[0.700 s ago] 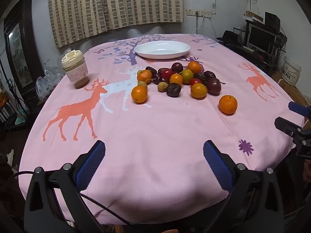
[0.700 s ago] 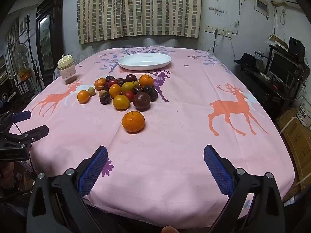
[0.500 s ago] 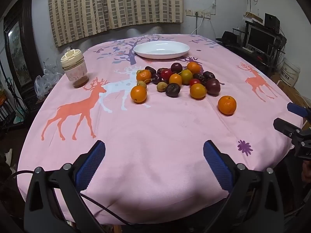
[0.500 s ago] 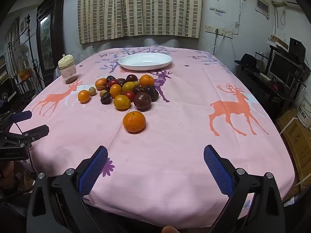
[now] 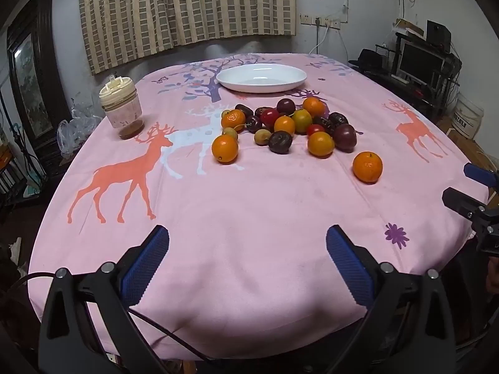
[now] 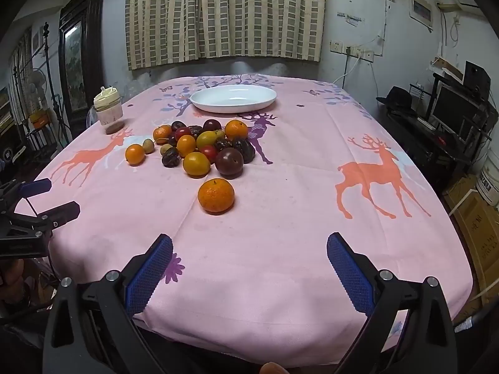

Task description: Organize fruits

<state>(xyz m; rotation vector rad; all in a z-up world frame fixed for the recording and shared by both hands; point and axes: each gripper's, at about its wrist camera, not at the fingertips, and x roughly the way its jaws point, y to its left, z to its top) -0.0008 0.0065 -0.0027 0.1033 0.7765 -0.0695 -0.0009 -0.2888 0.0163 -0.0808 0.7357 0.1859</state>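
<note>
Fruits (image 6: 199, 146) heaped mid-table, one orange (image 6: 216, 195) strayed toward near edge; empty plate (image 6: 234, 99) at far edge, likely destination. Left gripper (image 5: 248, 260) and right gripper (image 6: 249, 260) fingers apart, empty, poised for first pick.

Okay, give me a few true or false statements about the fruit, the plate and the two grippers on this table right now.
1. The white oval plate holds no fruit. True.
2. The right gripper is clamped on an orange. False: it is open, holding nothing.
3. One lone orange mandarin sits apart from the mixed fruit pile, nearer the grippers. True.
4. The lidded cream cup lies tipped over. False: it stands upright.
5. The left gripper is open. True.
</note>
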